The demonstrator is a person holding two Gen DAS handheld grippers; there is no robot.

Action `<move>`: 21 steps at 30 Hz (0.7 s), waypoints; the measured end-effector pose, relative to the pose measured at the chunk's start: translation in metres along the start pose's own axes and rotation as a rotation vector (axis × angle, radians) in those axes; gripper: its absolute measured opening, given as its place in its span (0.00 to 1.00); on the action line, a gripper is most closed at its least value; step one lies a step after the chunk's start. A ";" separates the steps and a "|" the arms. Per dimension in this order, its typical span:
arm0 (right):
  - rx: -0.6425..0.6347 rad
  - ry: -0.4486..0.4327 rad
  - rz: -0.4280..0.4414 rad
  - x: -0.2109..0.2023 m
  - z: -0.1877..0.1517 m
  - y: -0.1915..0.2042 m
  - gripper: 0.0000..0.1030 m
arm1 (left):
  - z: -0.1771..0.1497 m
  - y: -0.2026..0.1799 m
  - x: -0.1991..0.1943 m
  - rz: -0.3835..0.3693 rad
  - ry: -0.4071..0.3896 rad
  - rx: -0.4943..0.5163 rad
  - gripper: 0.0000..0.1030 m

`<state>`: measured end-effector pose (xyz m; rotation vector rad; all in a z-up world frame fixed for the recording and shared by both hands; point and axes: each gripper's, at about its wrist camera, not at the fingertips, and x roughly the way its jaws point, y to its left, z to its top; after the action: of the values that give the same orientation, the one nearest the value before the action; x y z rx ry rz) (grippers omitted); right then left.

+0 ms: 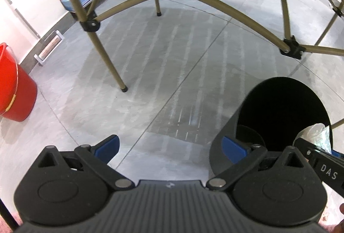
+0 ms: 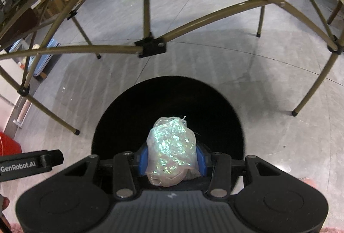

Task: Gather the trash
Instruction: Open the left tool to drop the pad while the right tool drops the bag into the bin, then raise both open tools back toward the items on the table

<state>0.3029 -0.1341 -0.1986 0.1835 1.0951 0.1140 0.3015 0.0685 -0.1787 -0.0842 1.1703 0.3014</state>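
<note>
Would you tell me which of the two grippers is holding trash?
The right gripper: its blue fingers clamp a crumpled iridescent plastic wad above the black bin. The left gripper is open, empty.

Both views are evenly lit by soft overhead light. The grey tiled floor (image 1: 172, 65) carries a broad slatted shadow and faint sheen. Fisheye distortion bows the tan metal frame tubes (image 1: 215, 2) near the edges. The crumpled iridescent plastic wrap (image 2: 172, 147) glints green-white. The black round bin interior (image 2: 167, 108) shows no detail.
</note>
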 end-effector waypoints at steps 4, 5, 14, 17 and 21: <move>-0.016 0.012 0.004 0.008 0.000 0.011 0.42 | 0.002 0.007 0.001 0.012 0.001 -0.020 1.00; -0.019 0.016 0.003 0.011 -0.001 0.014 0.42 | 0.002 0.008 0.001 0.014 0.001 -0.024 1.00; -0.036 0.020 -0.042 0.020 0.001 0.017 0.90 | 0.004 0.013 -0.004 0.012 -0.008 -0.044 1.00; -0.034 0.012 -0.050 0.019 0.002 0.015 0.90 | 0.004 0.013 -0.004 0.012 -0.010 -0.044 1.00; -0.032 0.003 -0.054 0.014 0.003 0.013 0.90 | 0.005 0.014 -0.011 0.002 -0.027 -0.049 1.00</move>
<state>0.3123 -0.1189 -0.2071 0.1246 1.0995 0.0835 0.2981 0.0811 -0.1658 -0.1218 1.1368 0.3324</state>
